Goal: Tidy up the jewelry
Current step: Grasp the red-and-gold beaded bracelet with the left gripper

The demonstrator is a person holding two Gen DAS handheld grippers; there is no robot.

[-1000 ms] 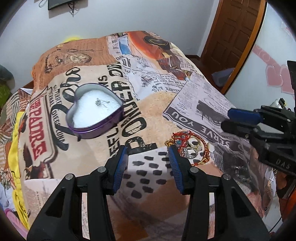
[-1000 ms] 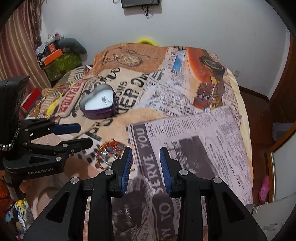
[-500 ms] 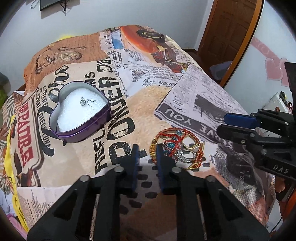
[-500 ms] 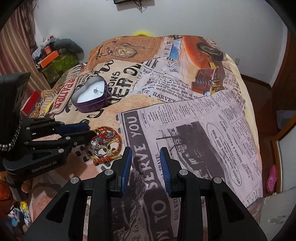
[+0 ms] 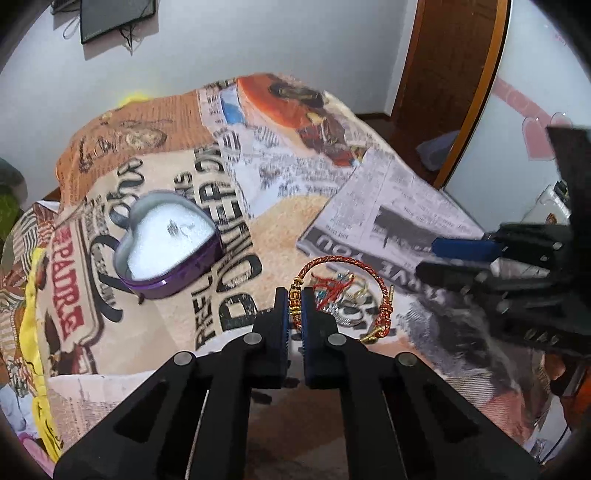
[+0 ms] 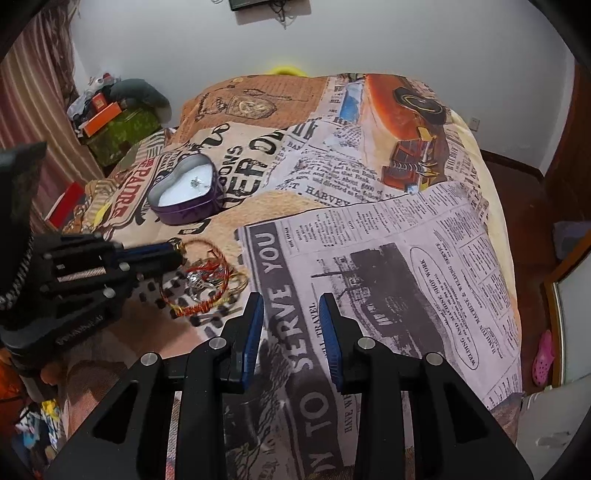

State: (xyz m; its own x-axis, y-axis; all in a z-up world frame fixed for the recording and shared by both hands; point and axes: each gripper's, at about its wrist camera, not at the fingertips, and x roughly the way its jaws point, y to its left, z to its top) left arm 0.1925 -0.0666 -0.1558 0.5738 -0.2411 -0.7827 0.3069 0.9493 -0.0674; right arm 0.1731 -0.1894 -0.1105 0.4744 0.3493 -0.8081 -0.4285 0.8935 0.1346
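While the left gripper (image 5: 294,301) pinches the gold end of a red bangle (image 5: 341,263), the other jewelry (image 5: 345,302) lies in a small pile on the blanket (image 5: 288,225) just beside it. Near the pile sits a purple heart box (image 5: 168,240). Half open, the right gripper (image 6: 291,314) holds nothing above the blanket

Small bedroom with plain white walls (image 6: 369,44) and a bed under a newspaper-print blanket (image 6: 388,240). A dark screen (image 5: 114,16) hangs on the wall with its cables dangling. A brown wooden door (image 5: 443,74) is over on the right and the floor (image 6: 524,206) is dark wood. On the left there's a striped curtain (image 6: 33,110) with a pile of clutter (image 6: 110,114) beside it.
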